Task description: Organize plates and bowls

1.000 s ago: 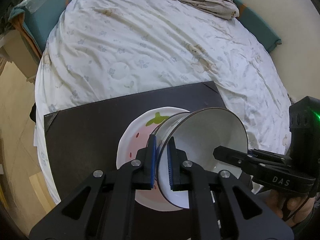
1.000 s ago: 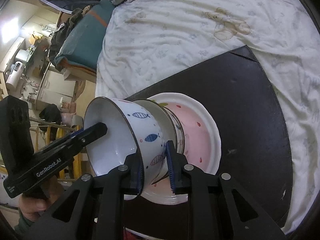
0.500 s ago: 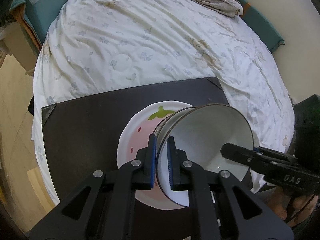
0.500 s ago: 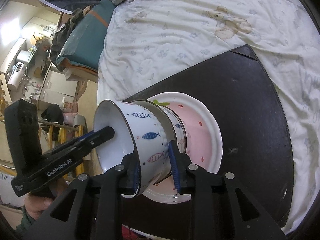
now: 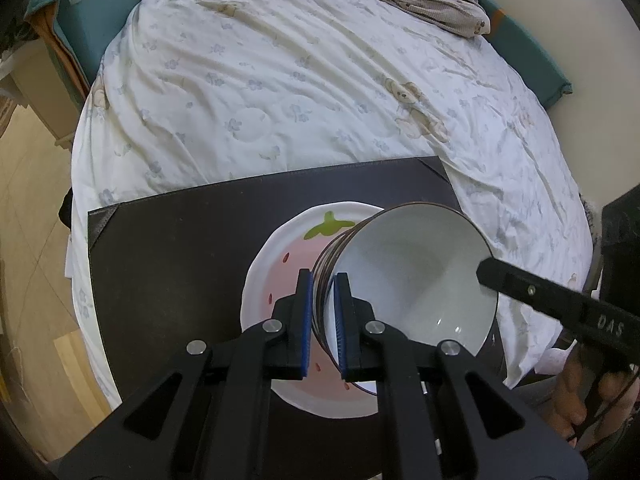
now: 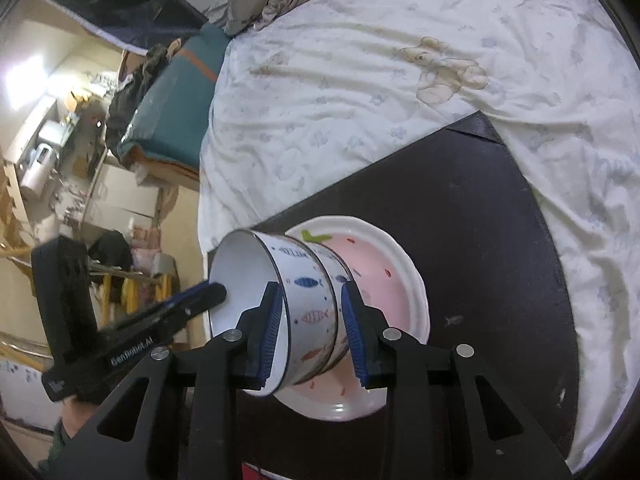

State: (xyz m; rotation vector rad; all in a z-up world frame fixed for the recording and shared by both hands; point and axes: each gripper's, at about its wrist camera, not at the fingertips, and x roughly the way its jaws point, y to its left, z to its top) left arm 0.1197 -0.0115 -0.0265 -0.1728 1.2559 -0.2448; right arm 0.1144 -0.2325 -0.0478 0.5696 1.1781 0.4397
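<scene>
- My left gripper (image 5: 323, 312) has its jaws clamped on the near rim of the bowl (image 5: 416, 280), one blue pad outside the wall and one inside.
- The bowl is tipped on its side, mouth facing the left camera; its white inside shows, with a dark line round the rim.
- My right gripper (image 6: 311, 330) has its jaws apart, standing either side of the bowl's (image 6: 296, 300) outer wall. Whether either pad touches the wall, I cannot tell.
- From the right wrist I see the bowl's outside: white with small blue and red fish. A second rim shows behind the first, so it looks like two bowls nested, though I cannot be sure.
- The bowl sits over the plate (image 5: 280, 280), a white one with a pink strawberry face and green stem. The plate (image 6: 396, 280) lies flat on the black mat (image 5: 180, 272).
- The mat (image 6: 480, 220) lies on a bed (image 5: 300, 80) with a white bear-print sheet.
- In the left view, the right gripper's finger (image 5: 520, 284) reaches into the bowl's mouth from the right, and a hand (image 5: 576, 396) holds that tool at the edge of frame.
</scene>
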